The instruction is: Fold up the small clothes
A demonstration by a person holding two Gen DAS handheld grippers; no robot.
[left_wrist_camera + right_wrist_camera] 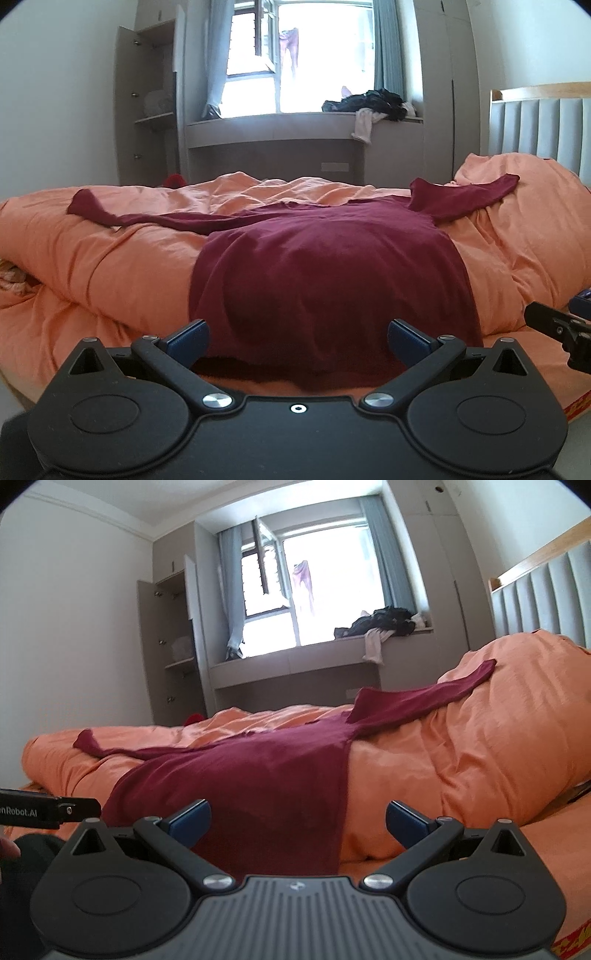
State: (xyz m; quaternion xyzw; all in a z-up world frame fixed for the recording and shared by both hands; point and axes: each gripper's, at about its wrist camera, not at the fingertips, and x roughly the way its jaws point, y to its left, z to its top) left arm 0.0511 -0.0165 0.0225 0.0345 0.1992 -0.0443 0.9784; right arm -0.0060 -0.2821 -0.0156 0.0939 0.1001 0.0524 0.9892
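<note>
so both grippers, left gripper (297, 338) and right gripper (297, 818), gape empty; maroon long-sleeve top (325, 266) hem just ahead between fingers, risk pinching orange duvet (110, 258) underneath too.

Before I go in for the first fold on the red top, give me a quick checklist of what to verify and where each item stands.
1. Left gripper open: ok, jaws spread, nothing held.
2. Right gripper open: ok, also holding nothing.
3. Red top spread out: ok, body lies flat on the orange duvet, both sleeves out to the sides.
4. Surface flat: not ok, the duvet is lumpy; the right sleeve climbs a bulge.
5. Hem reachable: ok, the near hem lies just ahead of the left gripper.
6. Nothing lying on the top: ok.
</note>
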